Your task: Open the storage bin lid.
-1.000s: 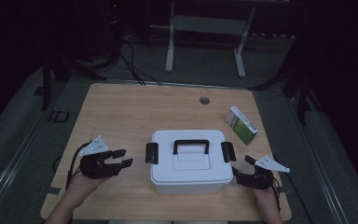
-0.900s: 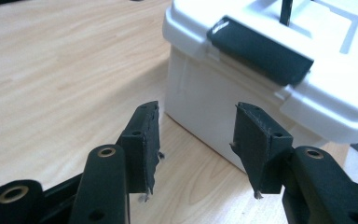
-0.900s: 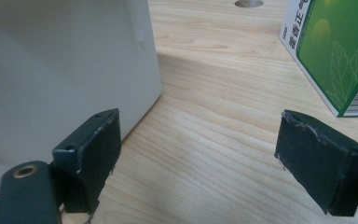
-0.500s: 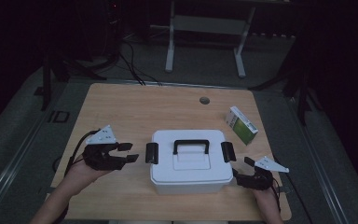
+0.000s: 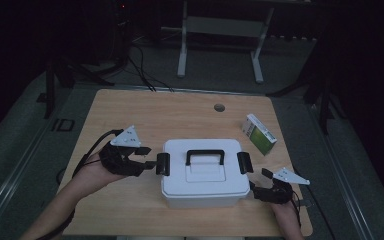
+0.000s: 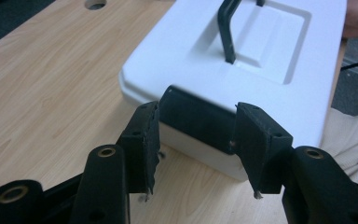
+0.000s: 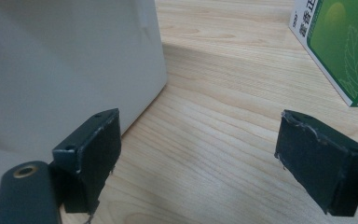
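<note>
A white lidded box [image 5: 202,187] with a black carry handle [image 5: 205,155] sits at the table's middle front, and it has a black latch on each short side. My left gripper [image 5: 149,159] is at the left latch [image 5: 162,164]. In the left gripper view that gripper [image 6: 198,140] is open, with the latch [image 6: 198,116] just past its tips and between the two jaws. My right gripper [image 5: 259,184] rests by the box's front right corner. It [image 7: 196,158] stands wide open over bare wood, with the box wall [image 7: 65,65] at its left jaw.
A green and white carton [image 5: 259,133] lies right of the box, and it also appears in the right gripper view [image 7: 340,42]. A round cable hole [image 5: 219,107] is in the wooden table [image 5: 130,115] behind the box. Dark floor and desk legs lie beyond the table.
My left gripper has moved right and slightly away from me, up to the box's left latch. The right gripper and the box have stayed put.
</note>
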